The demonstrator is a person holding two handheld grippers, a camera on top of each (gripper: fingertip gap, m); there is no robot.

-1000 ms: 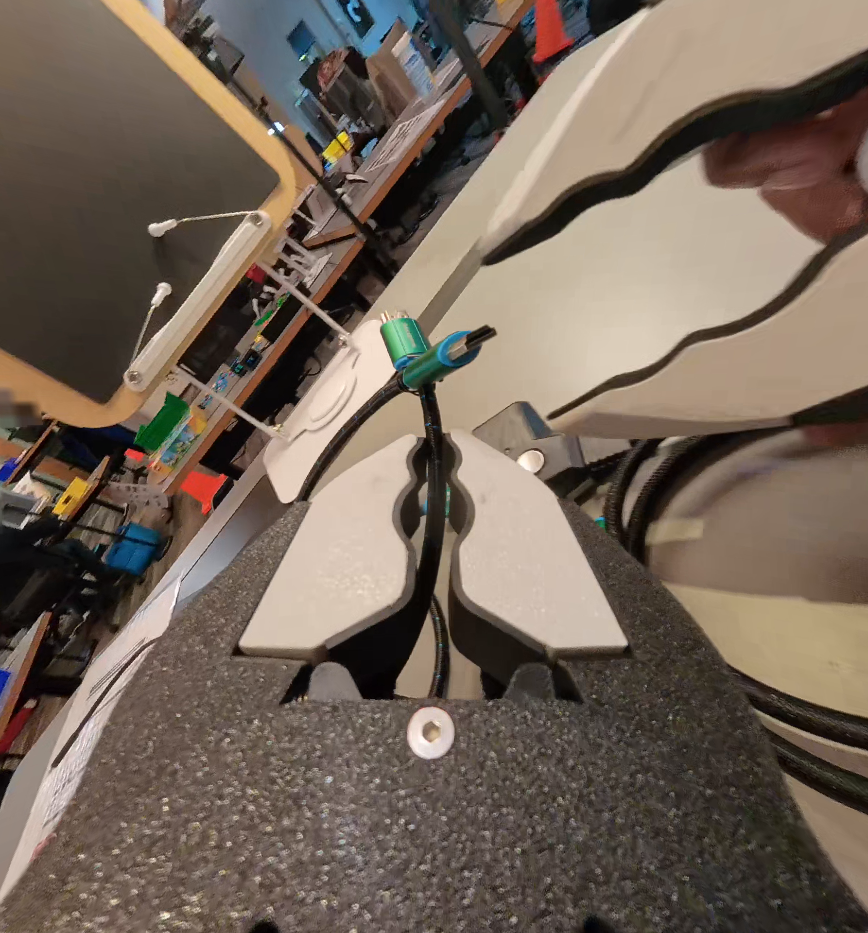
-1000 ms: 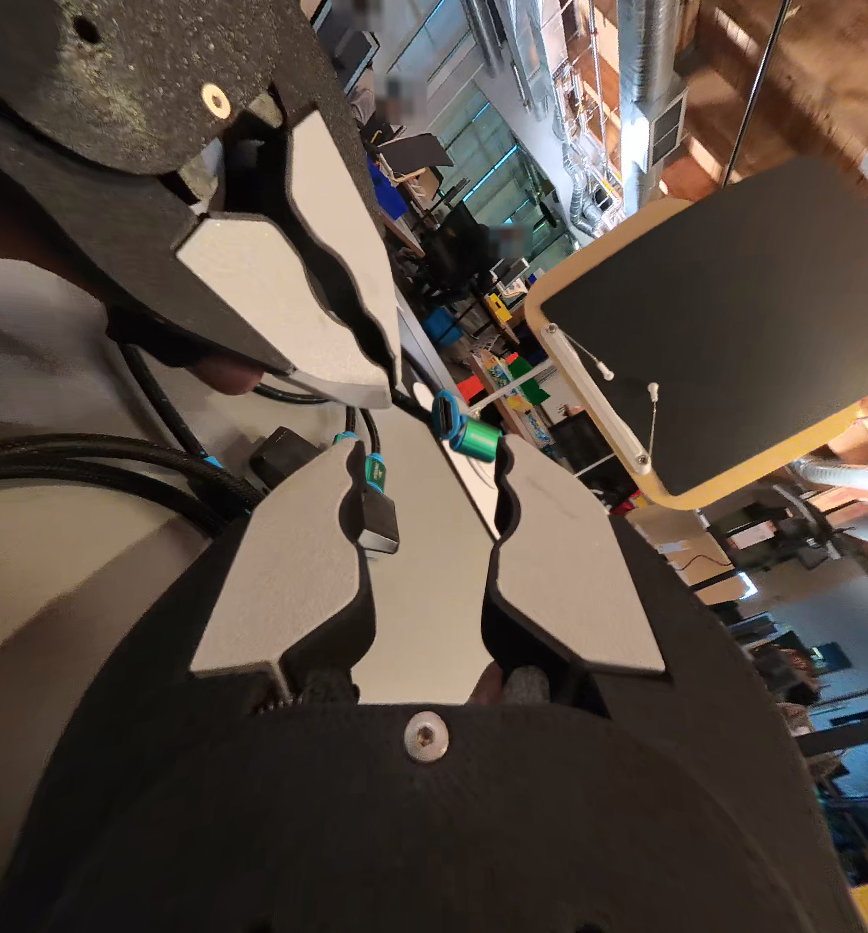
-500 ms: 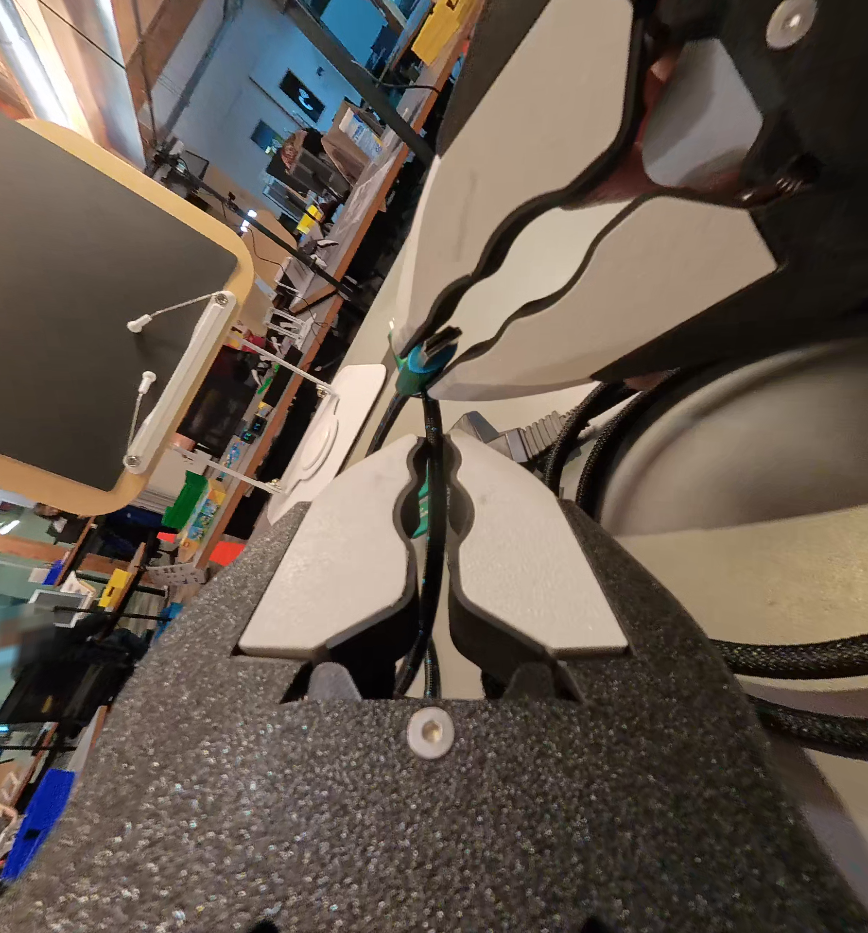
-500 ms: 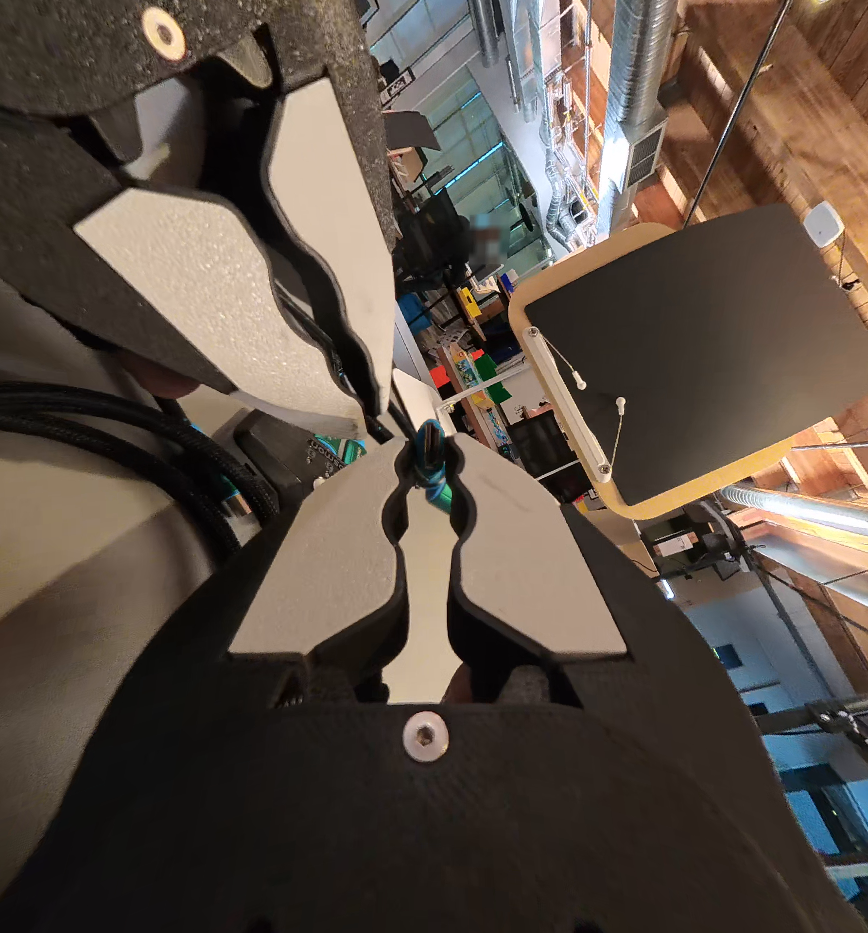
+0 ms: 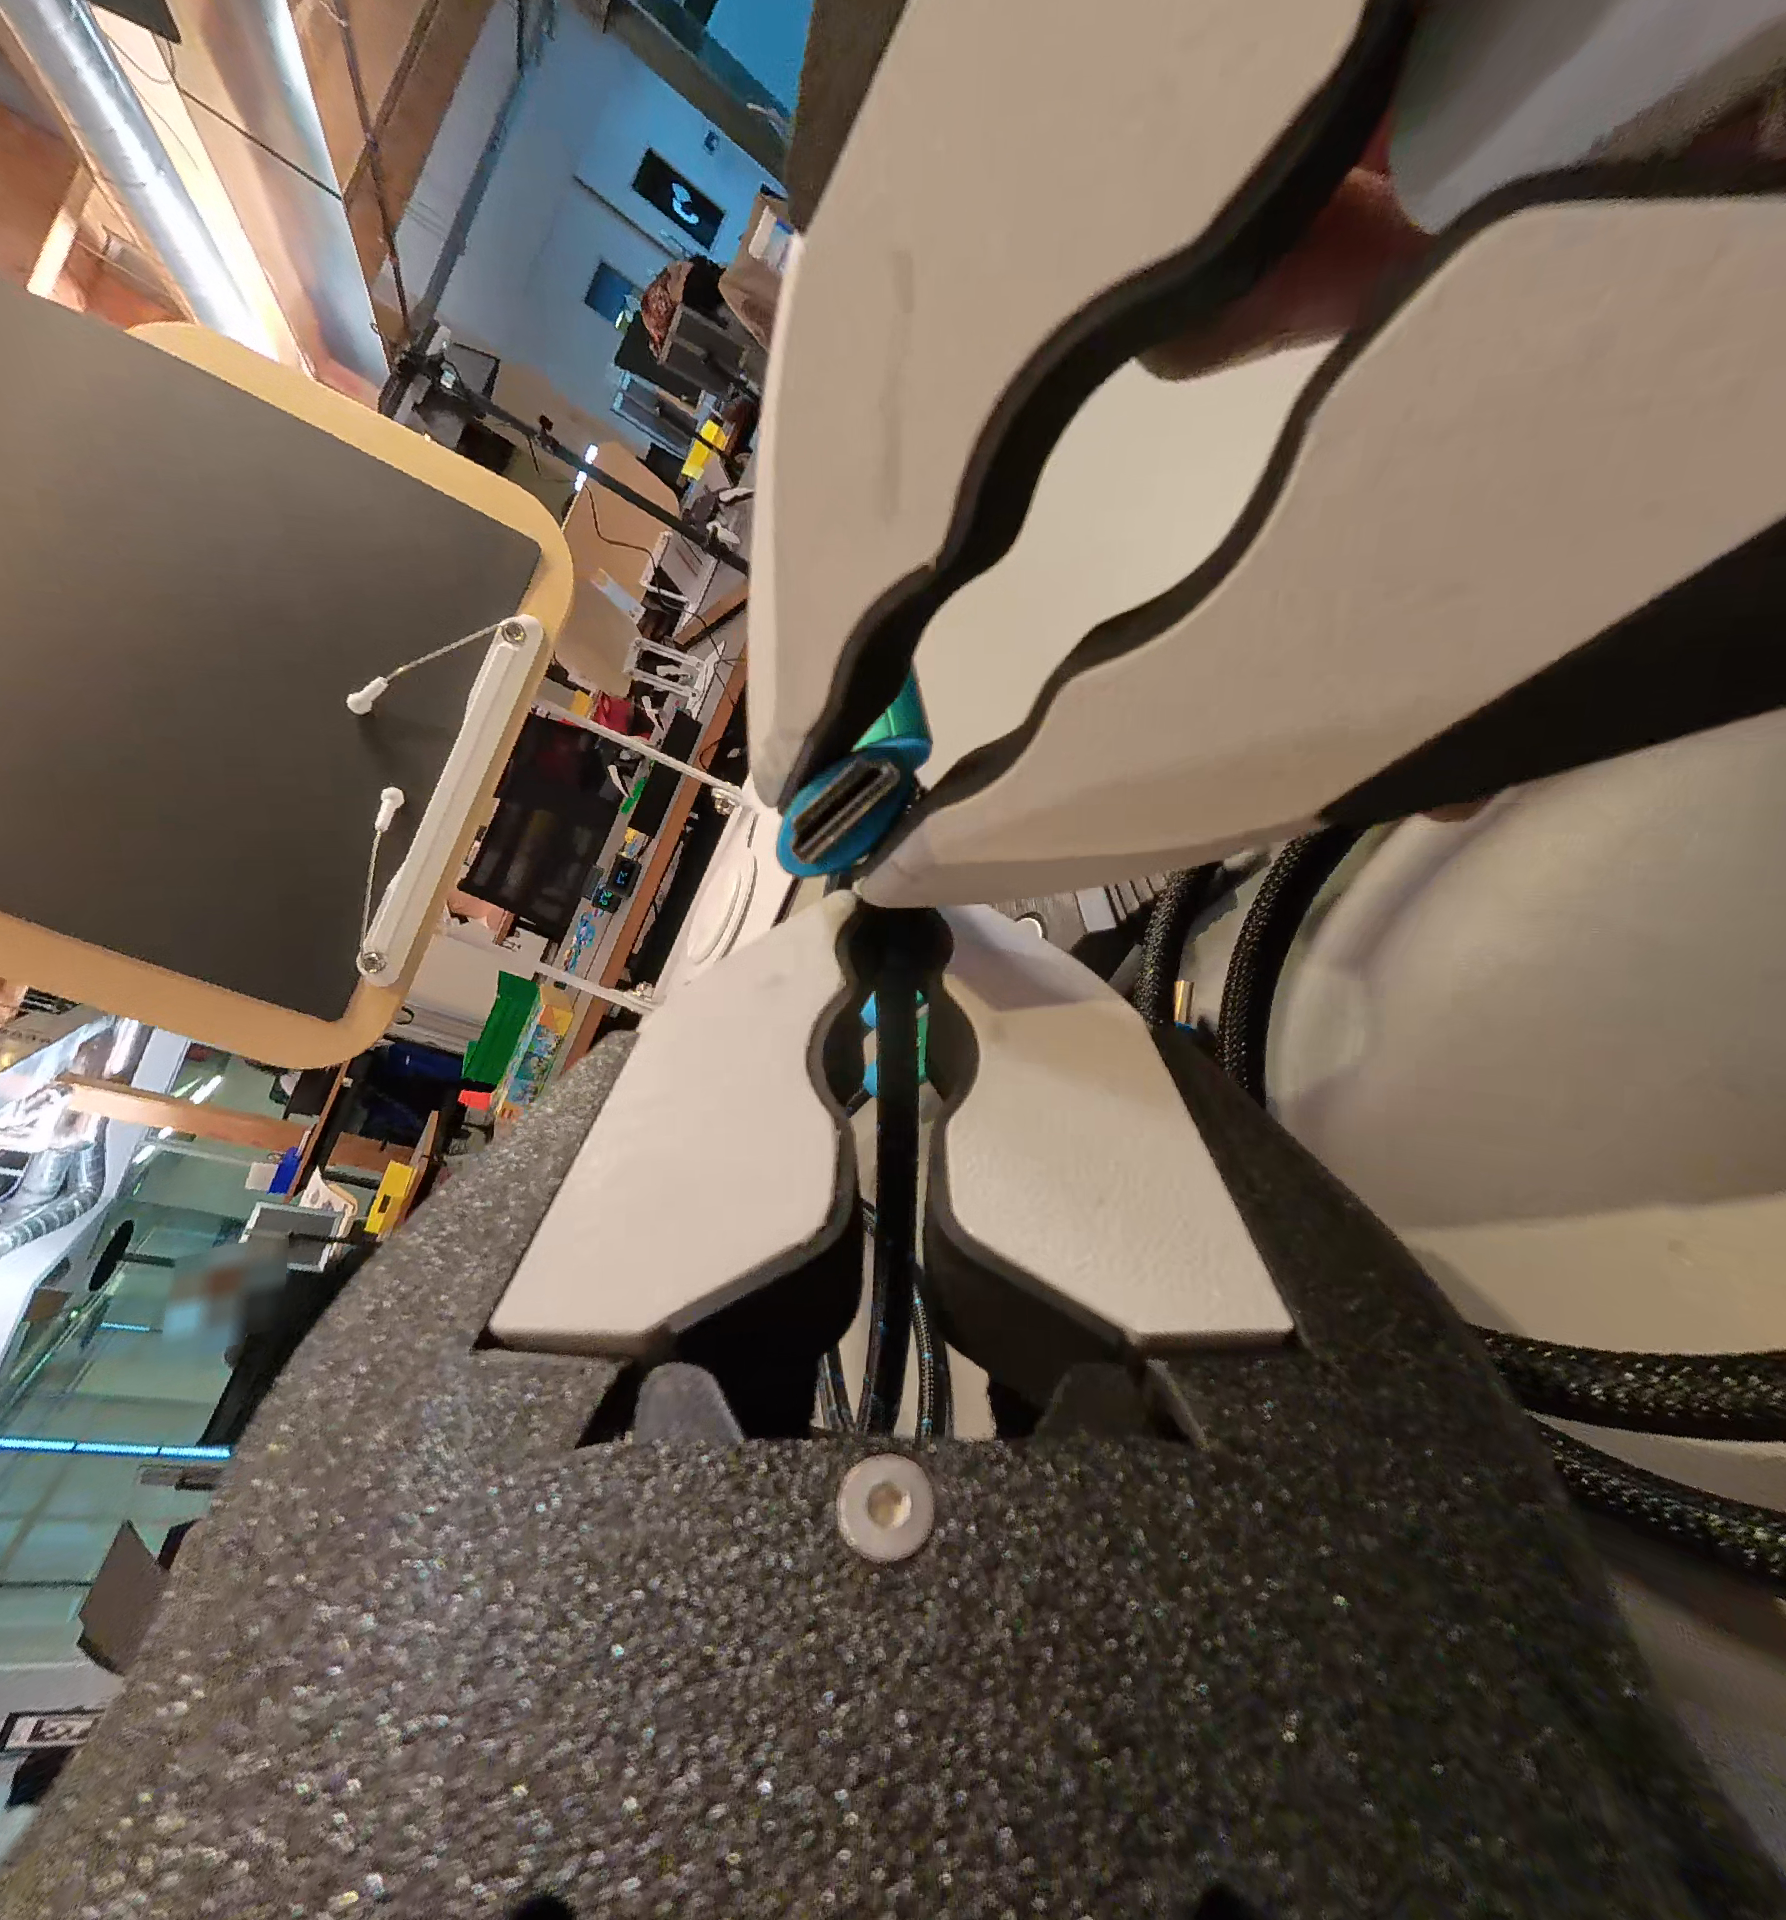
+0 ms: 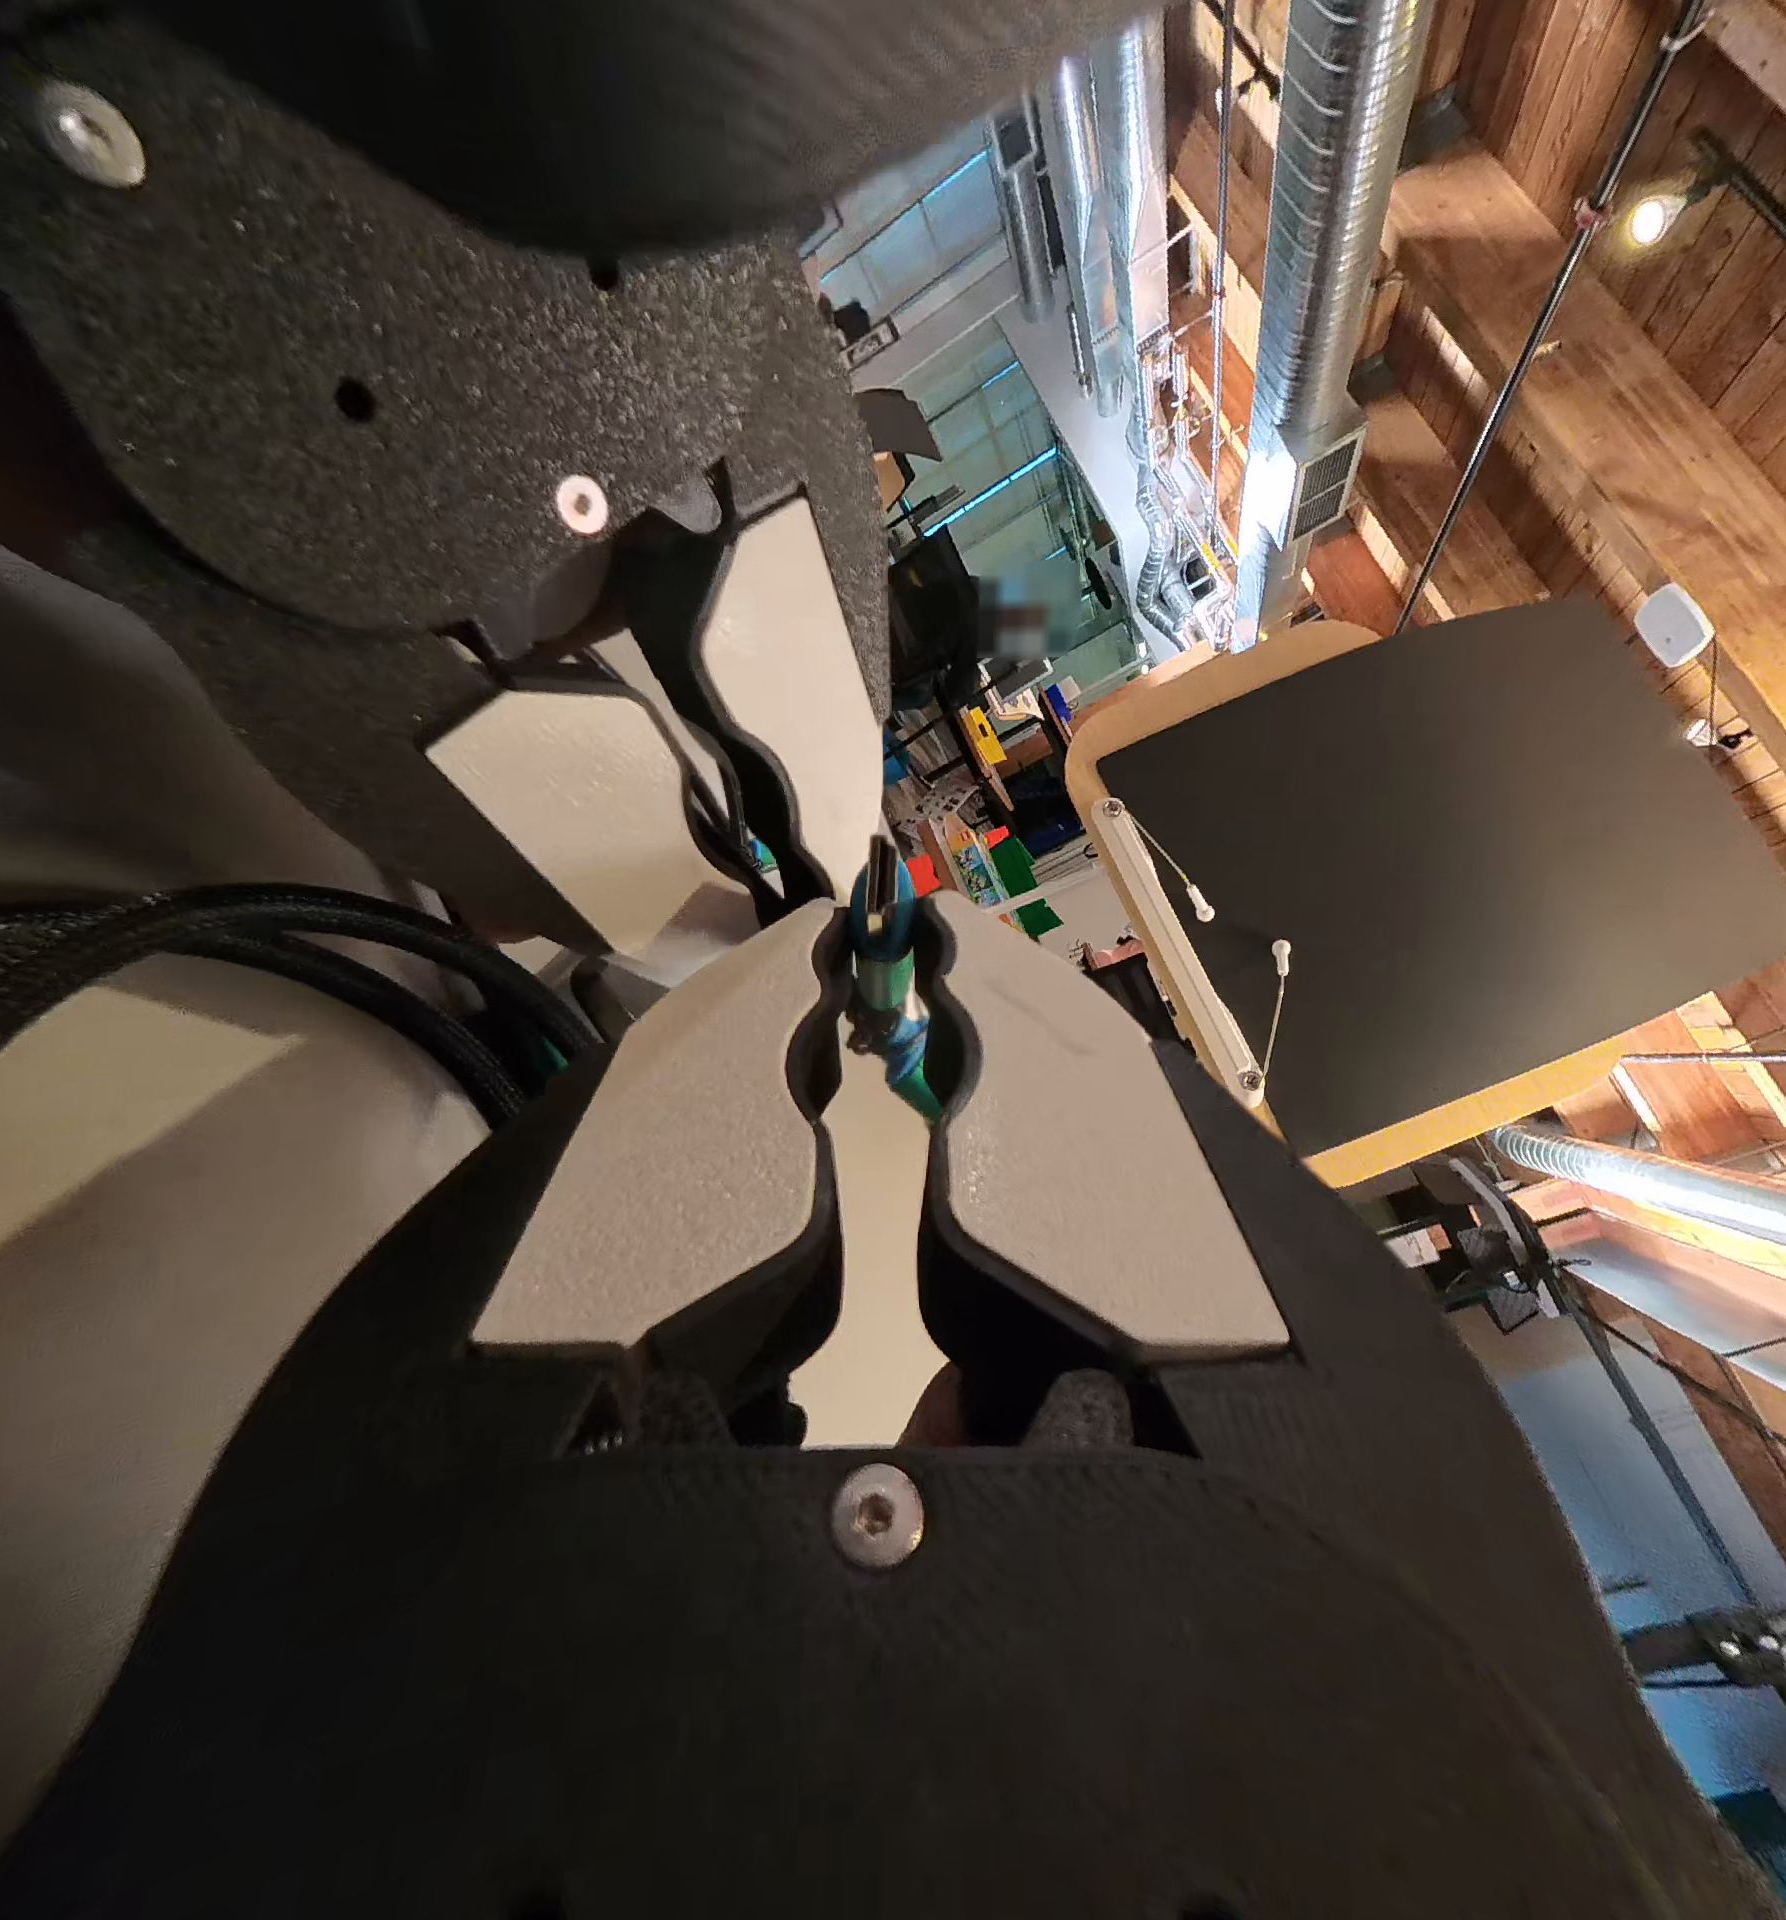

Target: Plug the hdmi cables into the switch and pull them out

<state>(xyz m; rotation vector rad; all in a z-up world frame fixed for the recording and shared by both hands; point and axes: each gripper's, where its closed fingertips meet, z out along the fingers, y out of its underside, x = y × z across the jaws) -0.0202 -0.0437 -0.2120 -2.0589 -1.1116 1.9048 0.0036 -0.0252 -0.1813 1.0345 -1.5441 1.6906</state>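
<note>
Left wrist view: the left gripper is closed on a black cable; just above, the right gripper pinches its blue plug

Right wrist view: plug clamped at the fingertips (metal end outward)

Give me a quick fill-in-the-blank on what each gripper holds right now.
1. The right gripper is shut on the blue and green HDMI ____.
2. The left gripper is shut on a black braided ____.
3. The plug's metal tip pokes out past the right gripper's ____.

Missing words: plug; cable; fingertips
</note>
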